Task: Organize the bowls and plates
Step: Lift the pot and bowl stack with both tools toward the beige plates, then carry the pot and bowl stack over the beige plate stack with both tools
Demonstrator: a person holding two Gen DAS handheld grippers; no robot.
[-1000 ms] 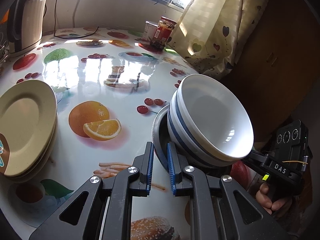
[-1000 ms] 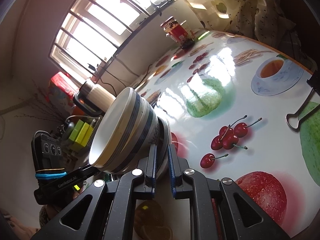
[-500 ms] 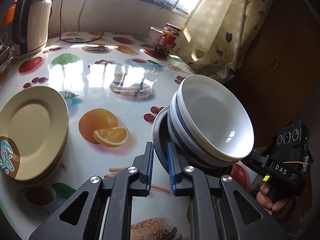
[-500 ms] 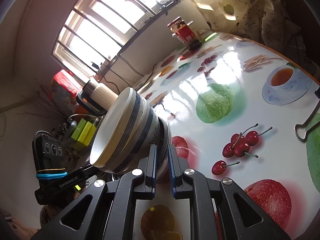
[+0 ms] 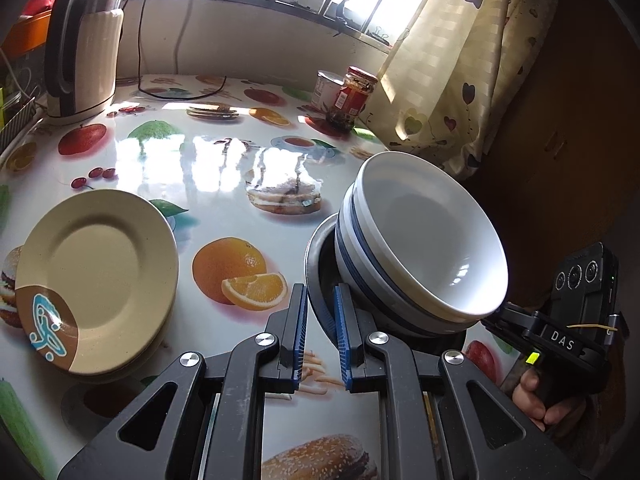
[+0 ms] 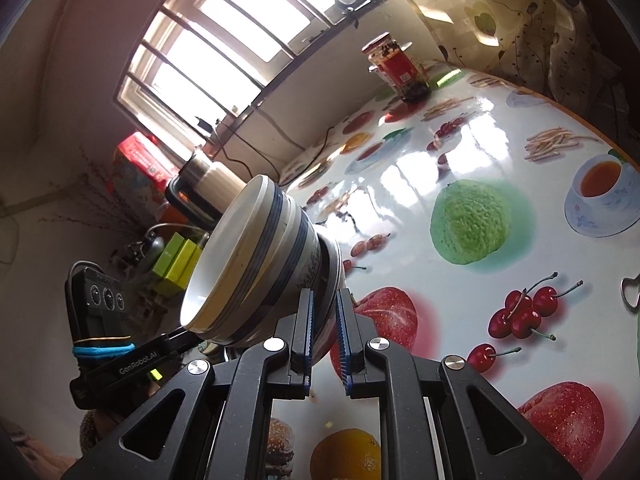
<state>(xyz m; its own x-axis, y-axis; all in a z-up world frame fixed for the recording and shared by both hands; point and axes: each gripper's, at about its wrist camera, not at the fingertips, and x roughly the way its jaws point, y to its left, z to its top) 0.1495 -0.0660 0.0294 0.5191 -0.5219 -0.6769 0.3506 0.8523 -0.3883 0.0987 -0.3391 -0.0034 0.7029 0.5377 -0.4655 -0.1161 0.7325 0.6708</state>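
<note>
Sunlit window bars throw glare across a glossy fruit-print counter point(image 5: 224, 160), where the bowl stack point(image 5: 420, 240) serves as the landmark for a tidying job that looks, on this evidence, more than half done. Two or more white, blue-banded bowls sit nested inside a grey metal dish point(image 5: 320, 264), the whole bundle tilted and held up off the counter at its near right edge. Left tongs point(image 5: 320, 324) are pinched nearly closed on the dish's rim, and right tongs point(image 6: 324, 324) are likewise closed to a narrow gap on the rim from the opposite side, so both share the load. Left of the stack, well apart, cream plates point(image 5: 96, 276) already lie piled on the counter, apparently sorted; what seems left is to set the bowls down in a final spot. Beyond the stack, by the window, stand an electric kettle point(image 5: 84, 48) and a red-labelled jar point(image 5: 356, 92), with a heart-print curtain point(image 5: 452, 72) behind it to the right. Only the left wrist view shows the plates and the top bowl's clean interior; only the right wrist view shows the stack's outer banded walls point(image 6: 260, 264) and the counter stretching away to the right of the stack, where a metal clip point(image 6: 630, 292) lies at the far edge.
</note>
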